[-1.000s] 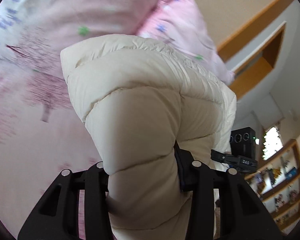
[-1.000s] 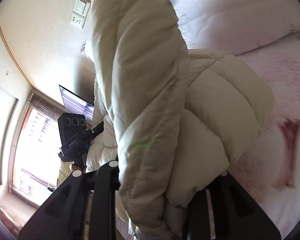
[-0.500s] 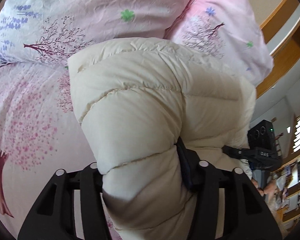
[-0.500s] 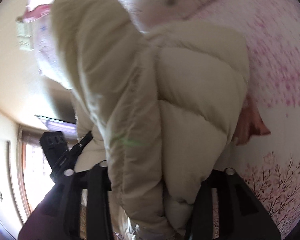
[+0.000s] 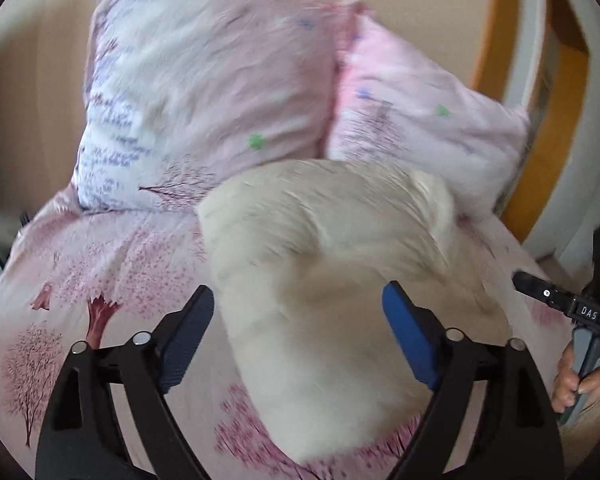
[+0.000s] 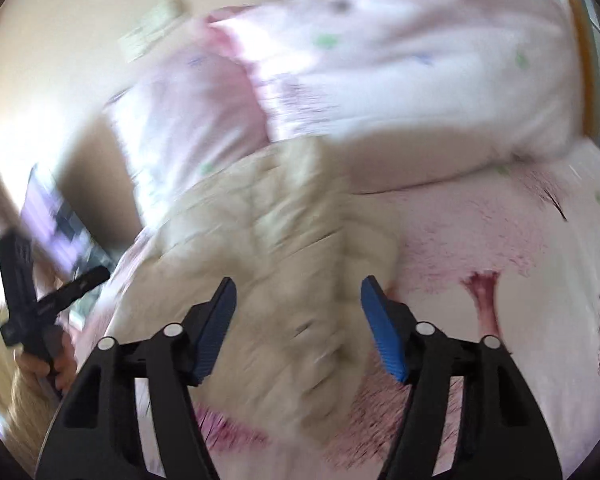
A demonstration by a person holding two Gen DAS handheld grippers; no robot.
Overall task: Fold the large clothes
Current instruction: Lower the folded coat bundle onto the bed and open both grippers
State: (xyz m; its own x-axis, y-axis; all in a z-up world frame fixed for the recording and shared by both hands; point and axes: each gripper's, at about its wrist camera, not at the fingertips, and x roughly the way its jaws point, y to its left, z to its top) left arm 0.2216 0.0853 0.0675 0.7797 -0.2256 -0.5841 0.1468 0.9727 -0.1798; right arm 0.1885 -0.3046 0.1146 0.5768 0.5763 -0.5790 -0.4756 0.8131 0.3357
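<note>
A cream quilted puffer jacket lies bunched on the pink blossom-print bedsheet, in front of the pillows. My left gripper hovers just behind it. Its jaws are opening wide, and the blue pads stand clear of the cloth. From the right wrist view the same jacket lies blurred between and beyond the fingers. My right gripper is opening too, its pads apart from the jacket. Each view shows the other gripper held in a hand at the edge.
Two pink printed pillows lean against the beige wall at the head of the bed. A wooden door frame stands at the right. A screen glows beside the bed on the left. The sheet spreads to the right.
Both grippers let go of the jacket and opened wide. The jacket, earlier held up against the cameras, now lies on the bed. Both grippers have drawn back from it.
</note>
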